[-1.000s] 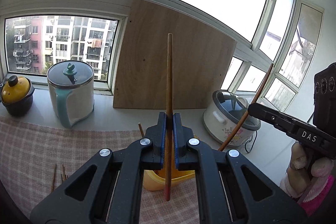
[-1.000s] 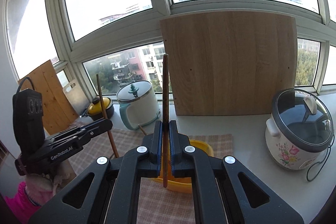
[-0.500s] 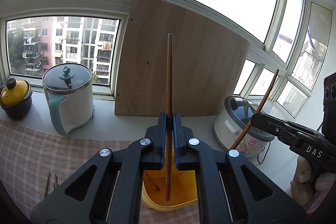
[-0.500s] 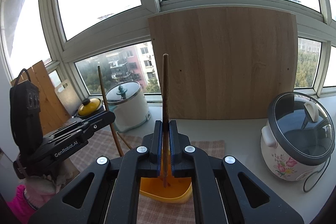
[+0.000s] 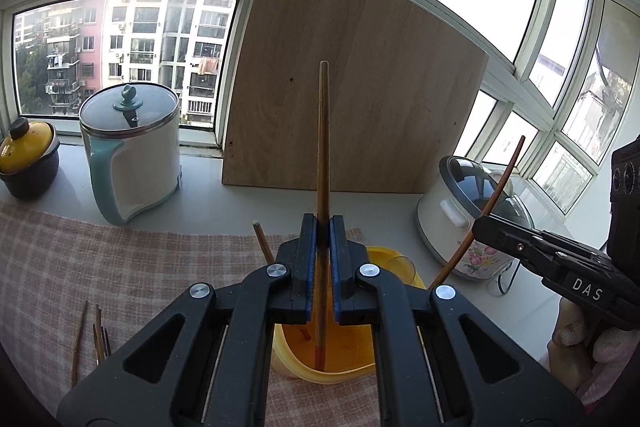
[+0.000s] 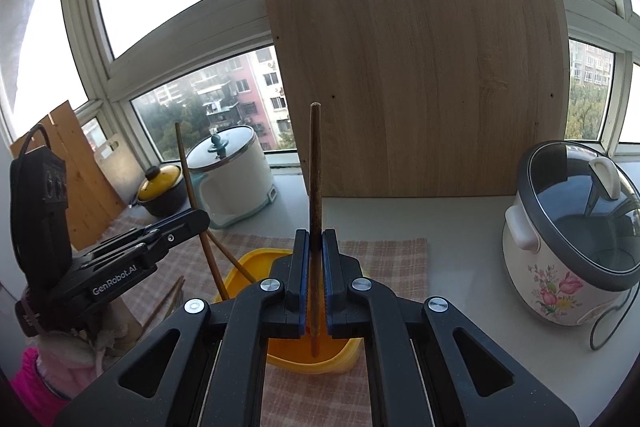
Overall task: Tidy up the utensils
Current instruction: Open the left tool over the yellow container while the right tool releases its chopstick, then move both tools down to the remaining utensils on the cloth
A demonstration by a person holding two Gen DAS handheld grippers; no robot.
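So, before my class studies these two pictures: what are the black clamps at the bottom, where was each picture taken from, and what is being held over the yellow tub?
No robot here: a person holds a clamp-like gripper in each hand, each carrying a wide-angle camera looking along its fingers. One picture comes from the left gripper, the other from the right gripper; each also shows the other off to its side. Both are shut on an upright chopstick, the left chopstick and the right chopstick, whose lower ends hang inside the yellow tub. That tub stands on a checked cloth with loose chopsticks lying nearby. Behind are a white pot, a flowered cooker and a wooden board.
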